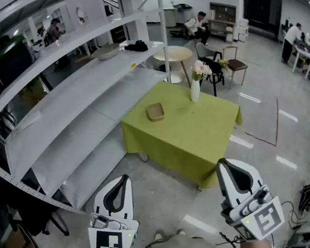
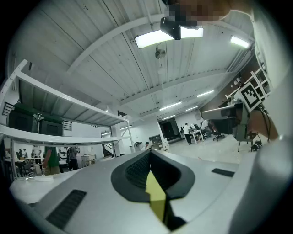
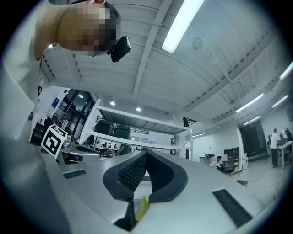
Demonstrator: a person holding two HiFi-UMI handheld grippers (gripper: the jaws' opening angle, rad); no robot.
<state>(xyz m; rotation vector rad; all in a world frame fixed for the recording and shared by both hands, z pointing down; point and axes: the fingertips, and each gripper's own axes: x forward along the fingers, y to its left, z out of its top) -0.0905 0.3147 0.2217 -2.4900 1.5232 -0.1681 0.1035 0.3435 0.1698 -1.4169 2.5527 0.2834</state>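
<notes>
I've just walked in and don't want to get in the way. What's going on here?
A person stands back from a green-clothed table, holding the left tongs and right tongs low, pointed toward it. Both tongs are shut, with nothing between them, and they touch nothing. On the table a brown tray lies near the left edge and a vase of flowers stands at the far side. White shelves run along the left.

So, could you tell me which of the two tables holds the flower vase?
The square table under the green cloth, with the flower vase near its far edge; the round pale table stands behind it.
</notes>
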